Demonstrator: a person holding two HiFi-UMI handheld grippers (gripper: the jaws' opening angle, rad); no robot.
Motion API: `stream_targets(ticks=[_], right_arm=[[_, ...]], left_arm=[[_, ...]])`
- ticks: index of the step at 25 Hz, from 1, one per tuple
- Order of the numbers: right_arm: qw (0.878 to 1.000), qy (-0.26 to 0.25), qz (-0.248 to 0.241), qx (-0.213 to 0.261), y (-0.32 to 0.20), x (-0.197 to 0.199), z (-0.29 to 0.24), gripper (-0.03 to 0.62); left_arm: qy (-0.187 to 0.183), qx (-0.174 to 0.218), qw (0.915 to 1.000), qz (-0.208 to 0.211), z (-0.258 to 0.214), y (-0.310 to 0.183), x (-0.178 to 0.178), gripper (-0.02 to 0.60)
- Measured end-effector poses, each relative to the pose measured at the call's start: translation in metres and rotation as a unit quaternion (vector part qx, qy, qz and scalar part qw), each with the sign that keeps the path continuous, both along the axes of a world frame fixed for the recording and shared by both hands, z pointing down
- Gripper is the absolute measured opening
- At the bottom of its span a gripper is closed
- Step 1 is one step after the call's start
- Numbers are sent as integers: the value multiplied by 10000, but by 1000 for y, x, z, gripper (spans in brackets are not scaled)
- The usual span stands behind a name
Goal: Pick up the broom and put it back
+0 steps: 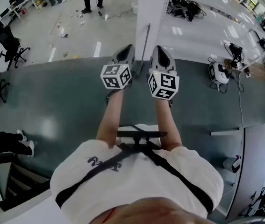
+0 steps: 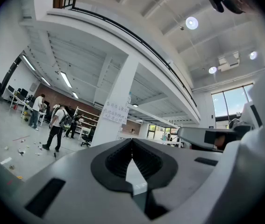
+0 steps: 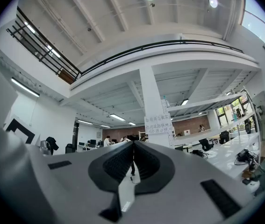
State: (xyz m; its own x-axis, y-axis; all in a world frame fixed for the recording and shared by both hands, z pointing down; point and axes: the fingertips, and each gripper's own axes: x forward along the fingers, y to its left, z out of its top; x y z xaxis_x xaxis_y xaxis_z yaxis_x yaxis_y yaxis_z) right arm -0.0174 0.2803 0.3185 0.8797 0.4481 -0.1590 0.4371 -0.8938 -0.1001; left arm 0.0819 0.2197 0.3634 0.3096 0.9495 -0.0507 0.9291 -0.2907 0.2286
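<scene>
Both grippers are held side by side at chest height, level, pointing toward a white pillar point(image 1: 151, 13). My left gripper point(image 1: 125, 51) is shut with nothing between its pads, as the left gripper view point(image 2: 132, 143) also shows. My right gripper point(image 1: 162, 51) is likewise shut and empty, its pads meeting in the right gripper view point(image 3: 133, 146). A thin dark rod point(image 1: 147, 40) stands against the pillar's near face; I cannot tell if it is the broom's handle. A long pale stick point(image 1: 56, 24) lies on the light floor far left among scattered litter point(image 1: 63, 31).
I stand on a dark green floor strip point(image 1: 53, 97). Black office chairs point(image 1: 10, 43) stand at the left, a seated person's legs point(image 1: 10, 143) lower left. Cables point(image 1: 183, 7) and a white device point(image 1: 218, 72) lie right. People point(image 2: 56, 127) stand further back.
</scene>
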Motion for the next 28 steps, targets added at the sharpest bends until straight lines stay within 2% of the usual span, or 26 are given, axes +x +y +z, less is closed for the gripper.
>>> stream_targets(ticks=[6,10,15,19,26,28], right_arm=[[9998,34,-3,174,15,-25,15,8],[9986,169,234,449,27,-42,29,8],[9967,265,400,661,49,-52,37,8],[9953,363,487,757,70,-49,40,8],[9959,358,606,566,110,-32,30,8],[9966,287,590,498,124,-20,27,8]], left_arm=[[-56,177,9998,21,24,14,-31,12],[-68,397,9991,150,40,25,-47,12],[-21,478,9984,299,44,46,-57,12],[13,476,9978,467,45,71,-53,12],[144,274,9973,661,32,122,-33,12],[282,253,9973,632,27,138,-21,12]])
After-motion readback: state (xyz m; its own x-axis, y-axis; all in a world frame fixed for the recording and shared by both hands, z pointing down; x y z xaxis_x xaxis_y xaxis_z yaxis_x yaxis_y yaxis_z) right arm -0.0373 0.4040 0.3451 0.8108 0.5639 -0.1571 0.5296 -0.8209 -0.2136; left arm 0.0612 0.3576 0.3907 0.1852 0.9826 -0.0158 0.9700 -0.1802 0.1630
